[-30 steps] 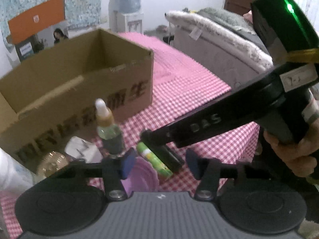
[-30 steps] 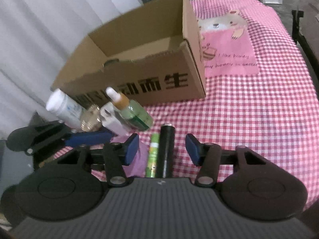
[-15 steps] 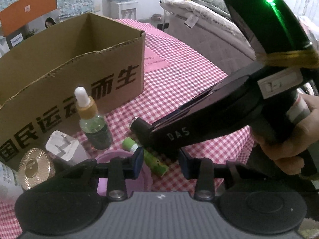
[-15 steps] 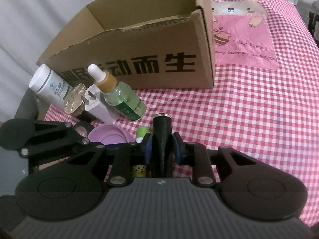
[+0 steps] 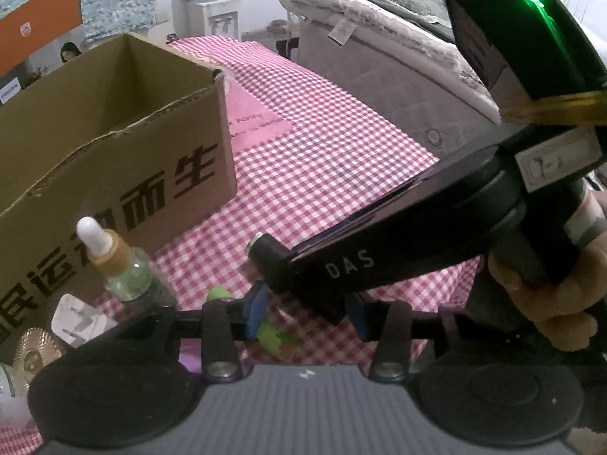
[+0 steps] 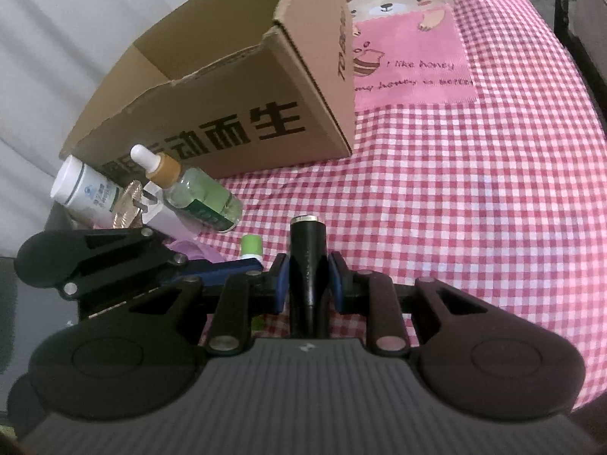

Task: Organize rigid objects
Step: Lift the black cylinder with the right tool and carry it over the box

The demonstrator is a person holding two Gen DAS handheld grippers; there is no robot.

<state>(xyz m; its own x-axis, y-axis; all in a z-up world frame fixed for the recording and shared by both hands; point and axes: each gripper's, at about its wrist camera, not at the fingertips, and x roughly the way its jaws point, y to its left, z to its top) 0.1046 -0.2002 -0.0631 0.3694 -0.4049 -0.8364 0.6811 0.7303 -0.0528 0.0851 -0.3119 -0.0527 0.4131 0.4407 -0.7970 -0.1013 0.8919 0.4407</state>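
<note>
My right gripper (image 6: 307,280) is shut on a black cylinder (image 6: 308,250) and holds it above the checked cloth; its tip also shows in the left wrist view (image 5: 265,250). My left gripper (image 5: 307,313) is open and empty, low over a green tube (image 5: 273,331) that also shows in the right wrist view (image 6: 251,245). An open cardboard box (image 6: 227,106) stands behind, also in the left wrist view (image 5: 114,144). A dropper bottle (image 6: 193,197), a white jar (image 6: 85,193), a gold lid (image 6: 127,204), a white plug (image 6: 163,220) and a purple dish (image 6: 189,250) lie in front of it.
The pink-and-white checked cloth (image 6: 474,208) carries a pink bear patch (image 6: 409,57) right of the box. A grey mattress (image 5: 379,68) lies beyond the table's right edge. A white curtain (image 6: 57,38) hangs at the left.
My right gripper closed on the black cylinder and lifted it off the cloth. My left gripper opened wider and stayed low by the green tube.
</note>
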